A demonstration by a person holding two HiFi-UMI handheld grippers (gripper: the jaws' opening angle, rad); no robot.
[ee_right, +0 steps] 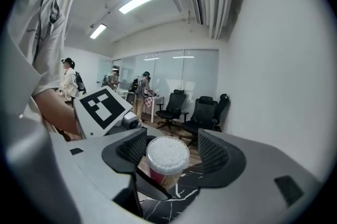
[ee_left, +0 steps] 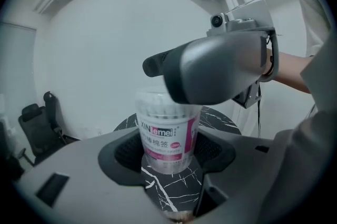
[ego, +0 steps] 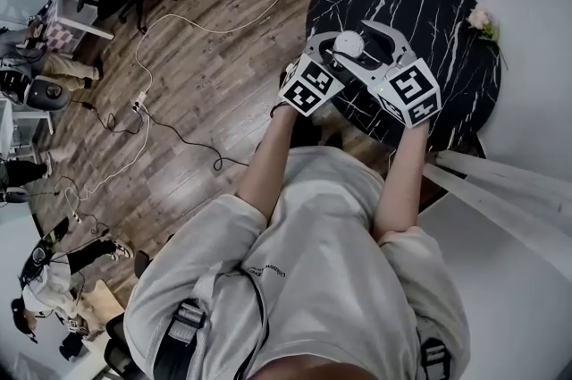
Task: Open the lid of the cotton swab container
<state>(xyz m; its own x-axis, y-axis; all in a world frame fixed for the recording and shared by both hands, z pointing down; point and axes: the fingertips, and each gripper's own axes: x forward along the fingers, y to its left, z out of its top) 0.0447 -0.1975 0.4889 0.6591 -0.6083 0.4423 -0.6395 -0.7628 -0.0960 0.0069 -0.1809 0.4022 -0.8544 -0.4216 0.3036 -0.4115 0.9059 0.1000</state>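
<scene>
Standing upright on the round black marble-patterned table [ego: 429, 3], the cotton swab container [ee_left: 166, 136] is a clear tub with a pink band. Its label reads "XINlemei" above a line of Chinese characters, and the smaller print is too fine to read. The left gripper [ee_left: 168, 150] is clamped on the tub's lower body, with both ribbed pads [ee_left: 129, 152] pressed against its sides. The right gripper [ee_right: 171, 152] comes in from above with its jaws parted around the container's top [ee_right: 167, 153]. White swab tips show there, and a gap remains on one side. Each gripper carries a cube with black-and-white square markers [ego: 411, 92].
</scene>
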